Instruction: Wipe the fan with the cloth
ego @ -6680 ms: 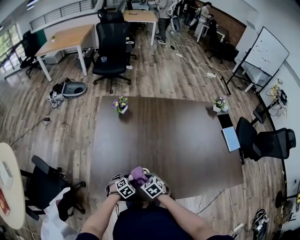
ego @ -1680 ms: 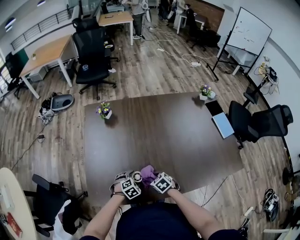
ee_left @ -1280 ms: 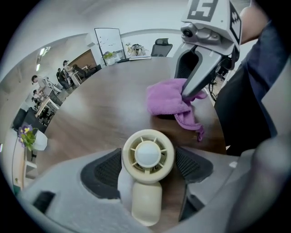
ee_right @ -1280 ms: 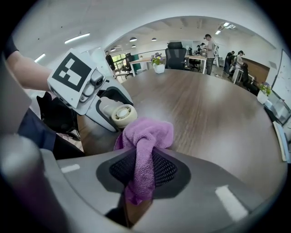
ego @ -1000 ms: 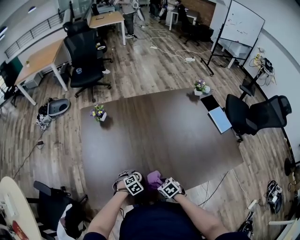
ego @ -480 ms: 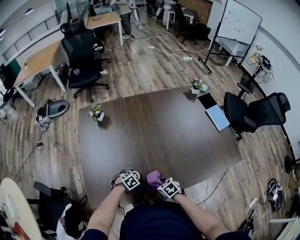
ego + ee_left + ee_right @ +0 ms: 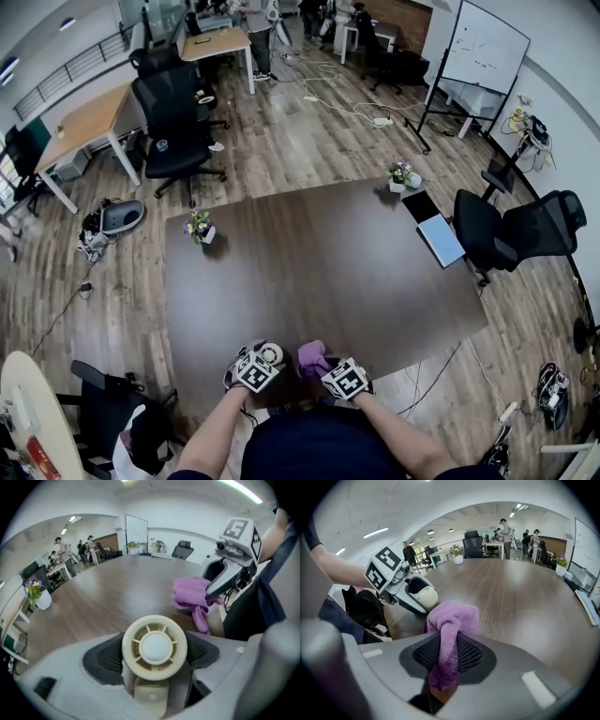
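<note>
Over the last half second the left gripper has rolled, so its marker cube shows a different tilt and the fan's round face now turns up more plainly in the head view. The right gripper and its cloth sit about where they were. In the oldest frame the two grippers were pressed close together with the cloth bunched between them; now there is a small gap.

Both grippers work over the near edge of the dark table, close to the person's body. A laptop lies at the right edge and a flower pot near the far left corner, both well apart from the work.

The right gripper's jaws are nearly together, pinching a fold of the purple cloth, whose free bunch sticks out past the pads. The left gripper's pads stand wide and press on either side of the small cream fan, its grille facing back at that camera.

Cloth and fan are near each other but apart, with table showing between them. This looks like a pause between wiping strokes, the fan being turned to offer a new face. No dirt shows, so how much remains to wipe cannot be told.
</note>
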Available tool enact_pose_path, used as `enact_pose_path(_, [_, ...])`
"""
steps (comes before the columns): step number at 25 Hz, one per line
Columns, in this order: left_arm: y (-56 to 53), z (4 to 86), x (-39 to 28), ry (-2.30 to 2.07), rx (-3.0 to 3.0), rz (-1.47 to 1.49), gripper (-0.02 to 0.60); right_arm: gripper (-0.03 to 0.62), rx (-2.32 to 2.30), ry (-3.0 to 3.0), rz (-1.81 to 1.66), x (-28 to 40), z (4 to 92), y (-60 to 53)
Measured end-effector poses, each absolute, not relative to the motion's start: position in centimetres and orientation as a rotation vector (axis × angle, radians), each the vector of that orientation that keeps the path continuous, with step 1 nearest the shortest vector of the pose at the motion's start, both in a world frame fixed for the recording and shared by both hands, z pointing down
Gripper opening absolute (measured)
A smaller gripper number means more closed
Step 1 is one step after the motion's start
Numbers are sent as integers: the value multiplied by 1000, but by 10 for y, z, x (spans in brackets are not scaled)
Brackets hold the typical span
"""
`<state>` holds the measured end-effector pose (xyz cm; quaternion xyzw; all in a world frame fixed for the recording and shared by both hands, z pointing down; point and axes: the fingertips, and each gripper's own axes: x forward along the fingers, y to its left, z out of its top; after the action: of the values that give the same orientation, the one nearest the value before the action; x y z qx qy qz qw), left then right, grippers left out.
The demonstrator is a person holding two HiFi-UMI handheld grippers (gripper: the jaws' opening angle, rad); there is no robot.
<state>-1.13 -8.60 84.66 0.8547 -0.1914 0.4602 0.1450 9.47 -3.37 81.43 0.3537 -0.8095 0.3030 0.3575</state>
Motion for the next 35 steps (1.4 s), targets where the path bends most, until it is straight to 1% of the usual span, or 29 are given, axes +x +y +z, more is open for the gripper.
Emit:
enact_pose_path(3, [-84, 811, -4, -589, 2551, 1134, 376, 98, 932, -2181, 647, 86, 784, -48])
enact_pose_path(5, [-82, 789, -2, -599, 2601, 1071, 376, 98, 922, -2235, 527, 75, 759, -59])
enact_pose_path(10, [-78, 746, -5, -611, 2683, 1014, 376, 98, 750, -2311, 203, 37, 703, -61])
enact_pose_path(15, [-66, 717, -7, -545, 2772, 1026, 376, 98, 708, -2411, 93, 11, 655, -68])
enact_pose_path(18, [-54, 697, -3, -494, 2830, 999, 376, 98, 681, -2461, 77, 0, 631, -73])
enact_pose_path(24, [-35, 654, 8, -412, 2900, 835, 376, 98, 688, -2504, 39, -5, 602, -91])
enact_pose_path(29, [-33, 613, 9, -418, 2836, 551, 376, 98, 692, -2544, 80, -6, 594, -99])
enact_pose_path(35, [-46, 588, -3, -503, 2750, 333, 376, 98, 682, -2632, 187, -5, 587, -99])
